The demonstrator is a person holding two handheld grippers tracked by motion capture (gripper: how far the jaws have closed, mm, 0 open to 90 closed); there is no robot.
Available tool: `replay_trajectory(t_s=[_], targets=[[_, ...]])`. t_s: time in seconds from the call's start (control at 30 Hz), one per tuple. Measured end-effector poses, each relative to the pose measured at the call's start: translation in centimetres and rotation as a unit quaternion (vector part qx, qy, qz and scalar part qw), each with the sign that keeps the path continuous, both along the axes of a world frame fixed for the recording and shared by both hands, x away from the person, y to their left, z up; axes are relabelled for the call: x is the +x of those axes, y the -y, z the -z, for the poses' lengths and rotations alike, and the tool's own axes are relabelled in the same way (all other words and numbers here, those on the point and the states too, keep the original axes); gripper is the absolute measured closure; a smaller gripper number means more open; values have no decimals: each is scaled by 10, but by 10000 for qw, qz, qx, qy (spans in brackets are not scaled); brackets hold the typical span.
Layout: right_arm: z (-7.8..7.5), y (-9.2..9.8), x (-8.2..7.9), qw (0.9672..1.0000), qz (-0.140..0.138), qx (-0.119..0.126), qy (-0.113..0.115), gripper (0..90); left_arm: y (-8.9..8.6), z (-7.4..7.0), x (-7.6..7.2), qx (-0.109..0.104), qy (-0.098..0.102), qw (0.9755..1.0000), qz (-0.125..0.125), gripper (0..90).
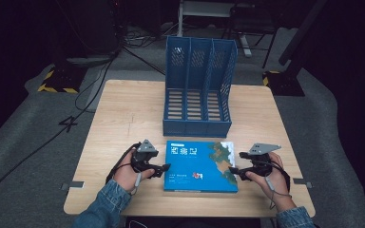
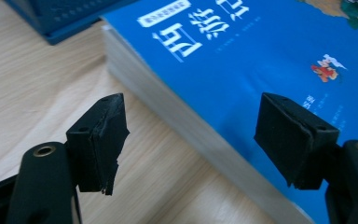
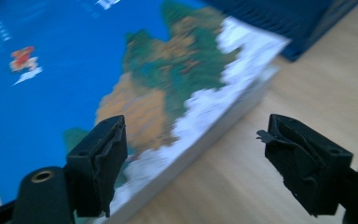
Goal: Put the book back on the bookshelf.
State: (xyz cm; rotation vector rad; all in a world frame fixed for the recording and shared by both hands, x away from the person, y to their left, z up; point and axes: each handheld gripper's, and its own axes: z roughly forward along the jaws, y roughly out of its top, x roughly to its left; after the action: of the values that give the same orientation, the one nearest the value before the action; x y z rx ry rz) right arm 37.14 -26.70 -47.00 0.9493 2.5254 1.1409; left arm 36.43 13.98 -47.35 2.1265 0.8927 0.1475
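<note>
A thick blue book (image 1: 199,164) lies flat on the wooden table (image 1: 123,114), near its front edge. My left gripper (image 1: 166,168) is at the book's left edge, jaws open. In the left gripper view (image 2: 191,140) one jaw hangs over the bare wood and the other over the blue cover (image 2: 261,60), neither pad pressing. At the book's right edge, my right gripper (image 1: 233,172) also stands open. In the right gripper view (image 3: 193,149) its jaws straddle the edge of the book (image 3: 74,70), with one above the cover and one above the table.
A blue three-slot file organizer (image 1: 197,90) stands upright just behind the book, its open front facing me; its base shows in the gripper views (image 2: 70,16) (image 3: 284,18). Bare wood lies to both sides of the book. Cables and dark stands surround the table on the floor.
</note>
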Motion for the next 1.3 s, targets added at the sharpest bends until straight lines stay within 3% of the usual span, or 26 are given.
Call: replay_trajectory(t_s=[0.1,0.17,0.23,0.37,0.47,0.5,0.53,0.57,0.63,0.7,0.73,0.83,1.23,1.3], targets=[[1,-4,-7,9993,-218,53,-306,193,10,4,1,-55,-183,9998,37,234],[0,-9,-12,9988,-306,-71,-384,159,15,8,2,66,-168,9996,203,233],[2,-19,-20,9979,-372,-278,-445,134,17,10,3,-14,-235,9995,204,223],[2,-26,-31,9982,-77,-327,-499,115,17,14,9,-198,-684,9974,113,180],[2,-25,-37,9959,-314,-495,-686,106,18,17,10,-296,-888,9956,95,157],[3,-25,-38,9940,-460,-658,-739,113,18,18,11,-310,-919,9952,95,147],[3,-25,-38,9940,-460,-658,-739,113,18,18,11,-310,-919,9952,95,140],[12,-28,-40,9898,-681,-1003,-749,118,18,18,11,-308,-919,9952,98,139],[20,-32,-40,9895,-722,-1157,-474,38,18,18,11,-328,-917,9952,101,136],[22,-34,-40,9900,-665,-1169,-430,5,18,20,10,-403,-935,9948,53,136],[23,-39,-41,9902,-552,-1209,-435,0,17,22,10,-491,-1120,9925,-23,137],[22,-40,-40,9899,-546,-1233,-450,0,18,23,8,-529,-1035,9932,-51,129],[21,-42,-39,9886,-538,-1314,-511,0,19,20,6,-510,-1031,9929,-286,171],[21,-42,-39,9884,-530,-1323,-518,0,21,15,3,-379,-857,9949,-370,227]])
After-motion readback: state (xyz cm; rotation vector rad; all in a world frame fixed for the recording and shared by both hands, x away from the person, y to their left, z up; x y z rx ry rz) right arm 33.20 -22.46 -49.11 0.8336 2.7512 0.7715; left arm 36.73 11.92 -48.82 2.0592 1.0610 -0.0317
